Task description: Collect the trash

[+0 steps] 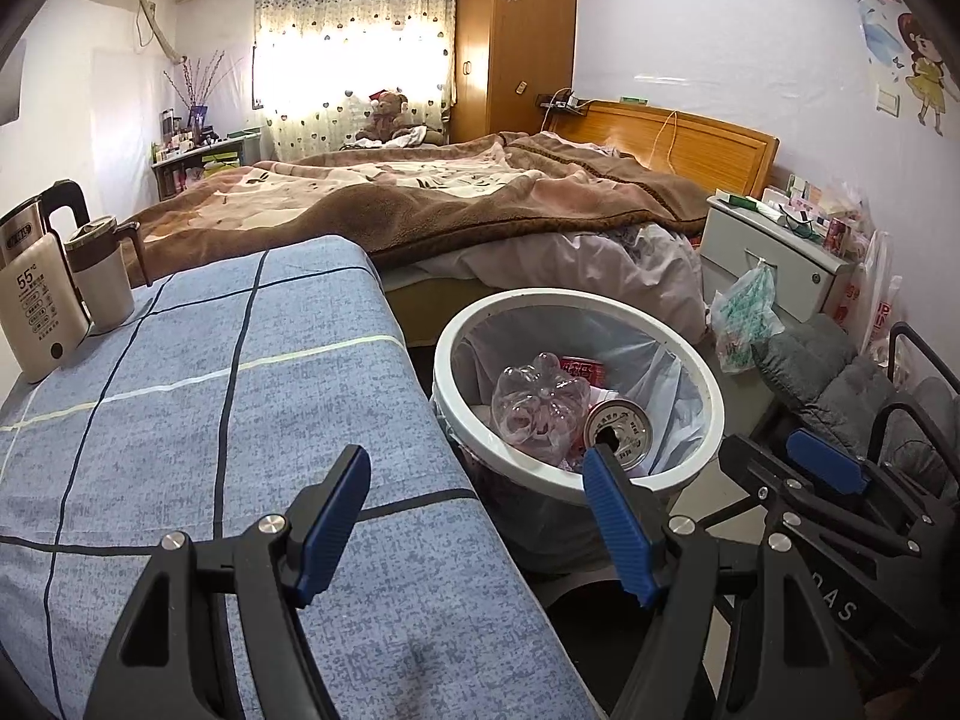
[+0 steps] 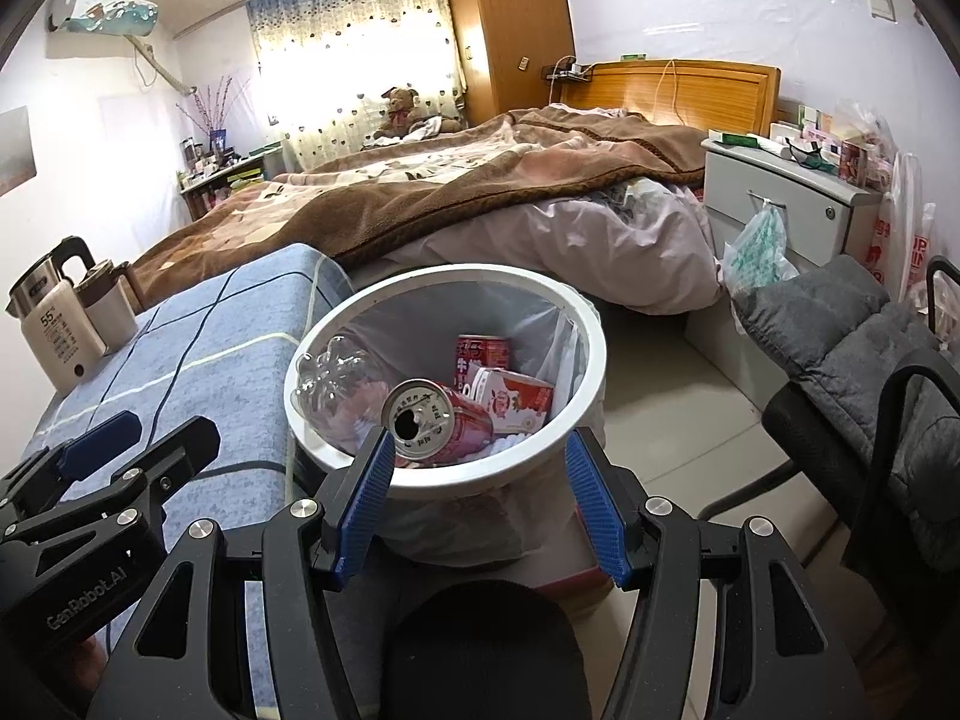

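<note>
At far left a kettle [image 1: 36, 294] and a mug [image 1: 102, 276] stand touching on the desk [image 1: 240, 420], which wears a blue checked cloth. Over the near part of that cloth hangs the left claw [image 1: 474, 516], its jaws wide with nothing between them; one blue pad [image 1: 327, 531] is over the cloth, the other over the near rim of the bin [image 1: 708, 384].

The bin, white-rimmed and lined with a clear bag, stands on the floor just beside the desk's right edge, between desk and bed [image 1: 450, 192]. The trash lies inside it: a crumpled clear bottle [image 2: 336, 387] against the left wall, a red can [image 2: 438, 417] on its side with its opened top facing the camera, a second red can [image 2: 480, 354] behind it, and a red-and-white carton [image 2: 516, 399] to the right.

The right claw [image 2: 477, 498] is poised above the bin's near rim, jaws spread wide and empty, one pad near each side of the rim. In the left wrist view it shows at the right edge, beside the left claw.

Right of the bin are a grey-cushioned chair [image 2: 840, 324], a patterned plastic bag [image 2: 759, 246] hanging from the drawer handle of a white nightstand [image 2: 780, 192], and a wardrobe [image 2: 510, 18] farther back.
</note>
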Available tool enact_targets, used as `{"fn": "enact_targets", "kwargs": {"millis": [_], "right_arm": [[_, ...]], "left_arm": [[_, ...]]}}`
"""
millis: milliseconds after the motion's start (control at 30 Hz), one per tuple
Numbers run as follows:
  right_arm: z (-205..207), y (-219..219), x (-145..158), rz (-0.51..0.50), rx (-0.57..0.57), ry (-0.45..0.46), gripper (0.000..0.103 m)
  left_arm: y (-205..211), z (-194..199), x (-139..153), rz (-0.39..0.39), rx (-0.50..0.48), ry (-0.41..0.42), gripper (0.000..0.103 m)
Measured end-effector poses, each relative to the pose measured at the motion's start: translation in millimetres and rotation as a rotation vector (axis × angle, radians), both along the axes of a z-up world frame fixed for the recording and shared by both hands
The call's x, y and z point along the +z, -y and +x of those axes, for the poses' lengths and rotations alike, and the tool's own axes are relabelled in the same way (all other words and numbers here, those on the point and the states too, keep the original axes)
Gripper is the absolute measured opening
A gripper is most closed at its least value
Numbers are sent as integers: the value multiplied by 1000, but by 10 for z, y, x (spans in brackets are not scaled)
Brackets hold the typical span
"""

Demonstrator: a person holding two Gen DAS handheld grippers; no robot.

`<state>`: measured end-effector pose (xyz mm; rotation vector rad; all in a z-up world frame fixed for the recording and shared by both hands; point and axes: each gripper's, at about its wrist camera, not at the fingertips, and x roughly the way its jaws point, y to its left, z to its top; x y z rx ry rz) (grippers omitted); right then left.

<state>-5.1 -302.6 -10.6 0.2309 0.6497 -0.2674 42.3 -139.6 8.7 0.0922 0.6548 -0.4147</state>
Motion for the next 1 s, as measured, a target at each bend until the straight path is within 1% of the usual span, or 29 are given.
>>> {"fn": "enact_targets", "kwargs": {"millis": [1000], "right_arm": [[-3,-25,33,-3,6,6,60]], "left_arm": [[-26,-18,11,-8,0,7,75]]}}
